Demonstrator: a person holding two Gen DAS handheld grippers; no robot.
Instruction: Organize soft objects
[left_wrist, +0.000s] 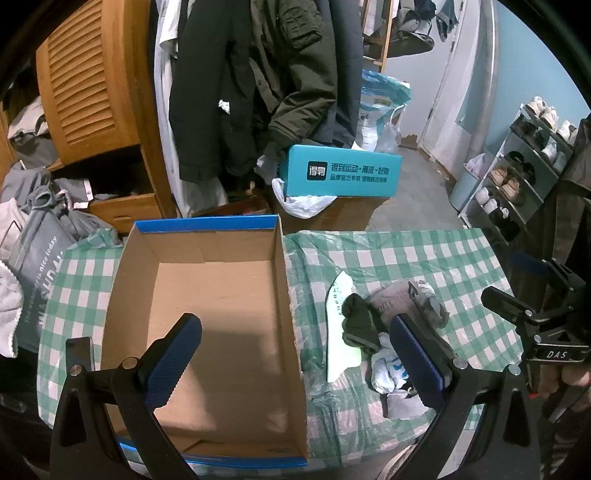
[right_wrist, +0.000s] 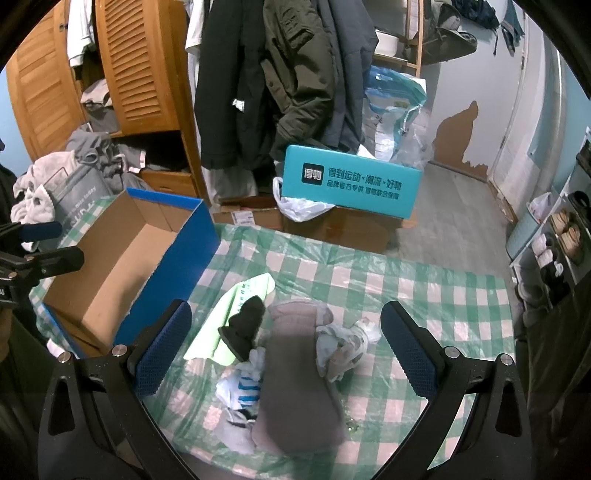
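My left gripper and right gripper both gape wide, holding nothing. The sock pile sits lower centre: crumpled grey, black and blue-striped white socks, just right of the open shoebox.

A lived-in home bedroom or closet corner is shown – coats are hung beside a louvred wooden wardrobe, shoes are lined up on a shoe rack, and clothes are piled near a table covered with a green checked cloth
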